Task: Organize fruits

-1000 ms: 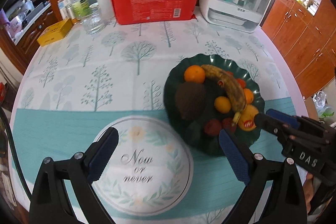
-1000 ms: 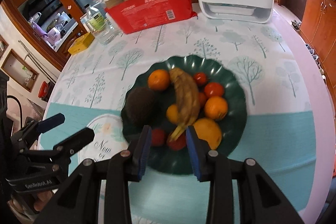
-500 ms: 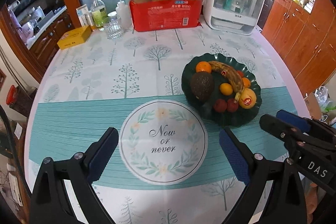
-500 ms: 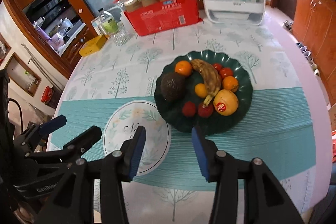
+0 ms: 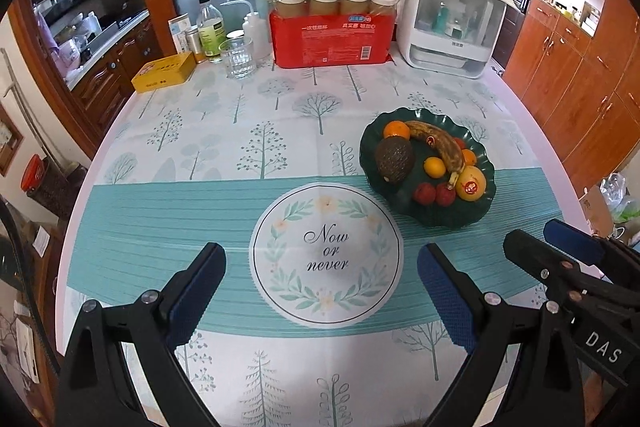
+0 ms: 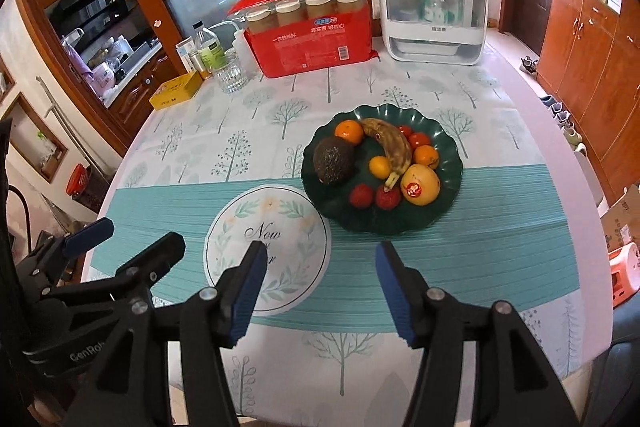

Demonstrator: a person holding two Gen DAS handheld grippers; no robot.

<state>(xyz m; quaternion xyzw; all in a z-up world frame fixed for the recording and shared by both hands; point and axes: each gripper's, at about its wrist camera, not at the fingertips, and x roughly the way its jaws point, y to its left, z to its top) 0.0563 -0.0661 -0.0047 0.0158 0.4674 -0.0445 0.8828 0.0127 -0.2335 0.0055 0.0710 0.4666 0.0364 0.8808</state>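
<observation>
Kitchen-dining rm, wood cabinets both sides; round counter [image 5: 224, 131] w/ tree-print cloth carries everything.

Task items: green plate [image 6: 450, 163] sits right of ctr on counter, holding banana [image 6: 390, 145], avocado [image 6: 333, 159], big yellow fruit w/ red sticker [image 6: 420, 184], several oranges, small red fruits. All fruit appears to be on plate; none seen loose on cloth.

Claws: left claw [image 5: 320, 291] wide, nothing btwn pads, hovering over the "Now or never" medallion [image 5: 326, 253]. Right claw [image 6: 320, 287] at mid gap, jaws opening, nothing btwn them; near edge of plate lies just beyond its tips.

Risks (judgement): plate is crowded, so a reach for one piece could nudge round fruit off the low rim and let it roll toward counter edge at right. Banana looks overripe, likely to bruise or split under firm grip. Claws sit close side by side; crossing paths could cause a knock.

Surroundings: red multipack [image 5: 332, 35], white dispenser box [image 5: 452, 23], drinking glass [image 5: 238, 59], bottles and yellow tin [image 5: 164, 71] along far edge, well apart from plate. No obstruction btwn claws and plate.
</observation>
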